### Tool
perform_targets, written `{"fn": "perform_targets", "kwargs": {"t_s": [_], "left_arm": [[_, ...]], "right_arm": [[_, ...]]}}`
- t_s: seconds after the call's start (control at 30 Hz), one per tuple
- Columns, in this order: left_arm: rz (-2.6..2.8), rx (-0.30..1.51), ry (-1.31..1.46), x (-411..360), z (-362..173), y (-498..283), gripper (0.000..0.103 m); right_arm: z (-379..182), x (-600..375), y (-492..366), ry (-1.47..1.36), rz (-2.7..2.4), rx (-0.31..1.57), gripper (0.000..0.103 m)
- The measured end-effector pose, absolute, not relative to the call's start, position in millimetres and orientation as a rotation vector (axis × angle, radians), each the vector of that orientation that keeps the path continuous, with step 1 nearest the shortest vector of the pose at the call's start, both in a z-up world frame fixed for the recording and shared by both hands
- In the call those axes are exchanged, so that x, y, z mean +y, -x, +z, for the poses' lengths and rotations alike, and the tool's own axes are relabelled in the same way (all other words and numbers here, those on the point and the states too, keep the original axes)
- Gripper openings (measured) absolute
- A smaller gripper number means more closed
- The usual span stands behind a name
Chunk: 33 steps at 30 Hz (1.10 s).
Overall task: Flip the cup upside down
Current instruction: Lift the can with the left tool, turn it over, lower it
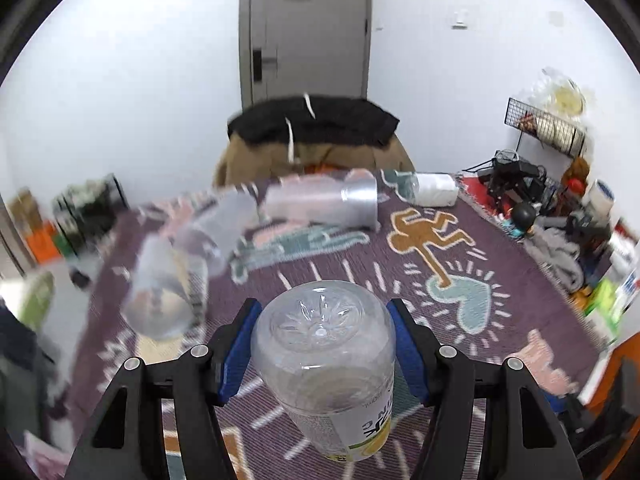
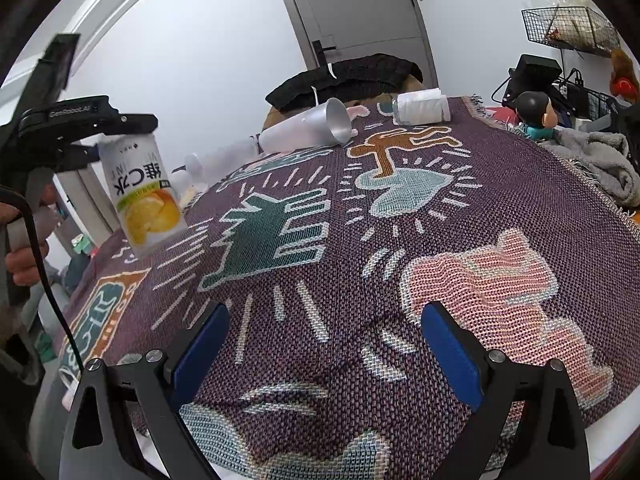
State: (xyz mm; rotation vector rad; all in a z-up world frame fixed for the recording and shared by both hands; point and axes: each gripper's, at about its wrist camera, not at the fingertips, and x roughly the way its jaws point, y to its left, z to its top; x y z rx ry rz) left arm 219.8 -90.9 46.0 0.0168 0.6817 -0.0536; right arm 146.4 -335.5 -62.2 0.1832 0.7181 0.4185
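The left gripper [image 1: 324, 344] clamps the clear plastic cup [image 1: 326, 364] near its base (light, thin-walled, slippery, likely crushable), while the right gripper [image 2: 324, 344] gapes wide, empty.

Left gripper [image 1: 324, 344] was clamped on the inverted cup [image 1: 326, 364], held from above, while the right gripper [image 2: 322, 340] hovered low with its jaws spread wide, holding nothing.

Patterned blanket [image 2: 400, 216], grey door [image 1: 308, 32]
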Motion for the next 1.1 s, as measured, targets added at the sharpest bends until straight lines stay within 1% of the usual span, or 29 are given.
{"fn": "perform_targets", "kwargs": {"t_s": [0.17,0.33,0.7,0.83,0.9,0.97,1.0,1.07,1.1], "left_arm": [[-0.029,0.604,-0.113,-105.2,44.2,-213.7,0.065],[-0.002,0.552,-0.219,-121.9,31.0,-213.8,0.065],[-0.041,0.588,-0.242,-142.7,-8.3,-229.4,0.065],[-0.015,0.568,-0.25,-143.9,-10.9,-224.7,0.066],[-0.02,0.576,-0.252,-144.2,-10.9,-224.6,0.07],[-0.041,0.584,-0.245,-144.0,-9.9,-223.6,0.08],[-0.048,0.578,-0.243,-143.7,-8.1,-221.1,0.082],[-0.049,0.562,-0.245,-143.4,-4.8,-217.9,0.092],[-0.05,0.553,-0.242,-142.5,-1.6,-215.1,0.095]], "right_arm": [[-61.2,-332.5,-145.0,-0.174,0.422,0.713,0.097],[-62.6,-333.3,-145.1,-0.173,0.418,0.712,0.097],[-69.6,-337.5,-151.9,-0.189,0.405,0.73,0.097],[-70.5,-339.3,-152.8,-0.199,0.409,0.733,0.097],[-70.0,-338.2,-153.0,-0.193,0.405,0.732,0.097],[-70.1,-337.6,-153.0,-0.193,0.405,0.734,0.097],[-70.0,-337.4,-152.5,-0.192,0.405,0.734,0.097],[-69.7,-337.3,-152.1,-0.192,0.405,0.734,0.097],[-69.1,-337.2,-152.1,-0.192,0.407,0.734,0.097]]}}
